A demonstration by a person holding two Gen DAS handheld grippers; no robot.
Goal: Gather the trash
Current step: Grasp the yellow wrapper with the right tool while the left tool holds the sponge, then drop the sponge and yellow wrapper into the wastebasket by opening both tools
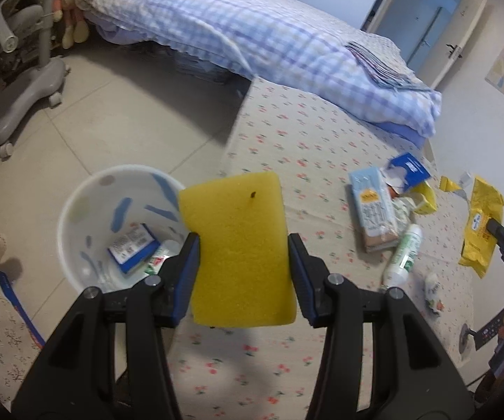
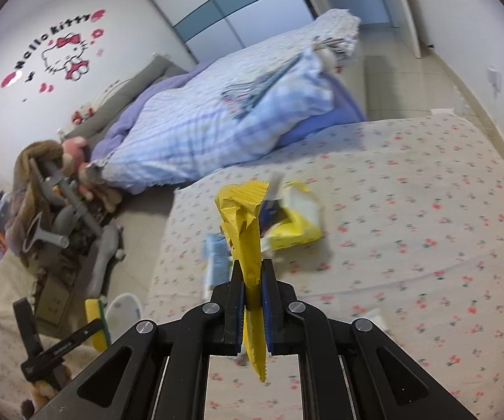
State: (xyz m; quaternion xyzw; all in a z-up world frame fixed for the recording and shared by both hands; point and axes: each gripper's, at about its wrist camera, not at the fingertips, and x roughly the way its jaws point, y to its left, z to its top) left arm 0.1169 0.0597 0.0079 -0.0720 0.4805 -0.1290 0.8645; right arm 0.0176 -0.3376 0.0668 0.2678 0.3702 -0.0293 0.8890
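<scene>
My left gripper (image 1: 243, 245) is shut on a yellow sponge (image 1: 239, 245) and holds it upright over the bed's edge, beside a white bin (image 1: 87, 206) on the floor. The bin holds a blue-and-white box (image 1: 132, 246) and other scraps. My right gripper (image 2: 253, 280) is shut on a crumpled yellow wrapper (image 2: 246, 224), lifted above the floral sheet; it shows in the left wrist view (image 1: 481, 225) at far right. On the sheet lie a light-blue carton (image 1: 374, 210), a white-green tube (image 1: 404, 255), a torn blue-white packet (image 1: 407, 171) and a yellow-white bag (image 2: 297, 220).
A floral sheet (image 1: 297, 133) covers the near bed. A checked blue quilt (image 1: 252, 35) lies heaped behind it. A grey chair base (image 1: 20, 105) stands on the tiled floor at left. A remote (image 1: 486, 332) lies at the right edge. A small white scrap (image 1: 432, 290) lies near the tube.
</scene>
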